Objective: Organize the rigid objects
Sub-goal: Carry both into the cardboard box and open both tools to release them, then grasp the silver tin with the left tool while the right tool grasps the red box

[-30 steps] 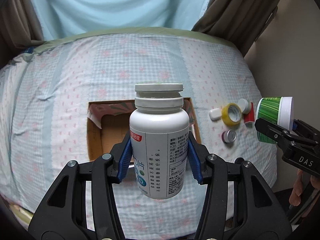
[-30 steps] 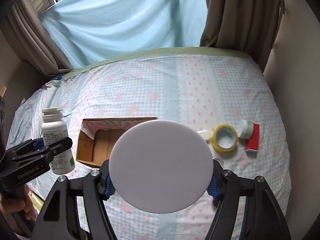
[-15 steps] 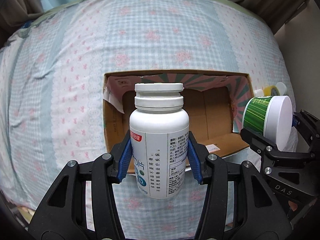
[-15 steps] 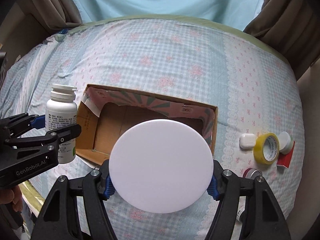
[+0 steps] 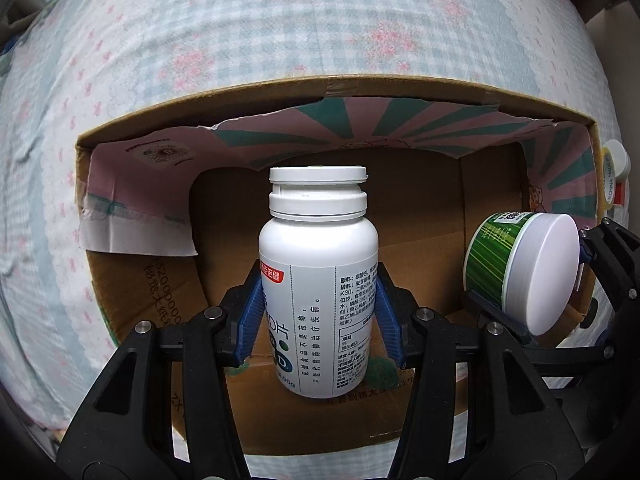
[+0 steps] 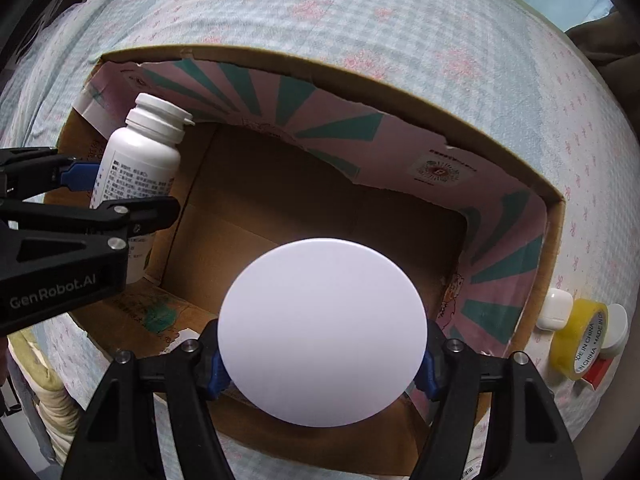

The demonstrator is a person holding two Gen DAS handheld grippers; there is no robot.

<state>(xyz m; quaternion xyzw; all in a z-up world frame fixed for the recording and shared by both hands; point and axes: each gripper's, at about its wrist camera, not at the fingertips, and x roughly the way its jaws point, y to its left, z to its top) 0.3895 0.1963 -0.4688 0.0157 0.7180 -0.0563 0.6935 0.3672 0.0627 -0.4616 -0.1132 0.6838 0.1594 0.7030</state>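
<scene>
White bottle (image 5: 318, 280) clamped in left jaws

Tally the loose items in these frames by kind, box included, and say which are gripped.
Bottles: 1, white bottle, gripped in the left tongs
Tubs: 1, green tub, gripped in the right tongs
Tape rolls: 1, yellow tape
Earbud cases: 1, white case
Small white-capped jars: 1, jar
Red items: 1, red box
Cardboard boxes: 1, carton
Total: 7

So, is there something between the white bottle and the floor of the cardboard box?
Nothing visible. The white bottle, held in the left gripper, hangs over the cardboard box, whose brown floor looks bare below it.
</scene>
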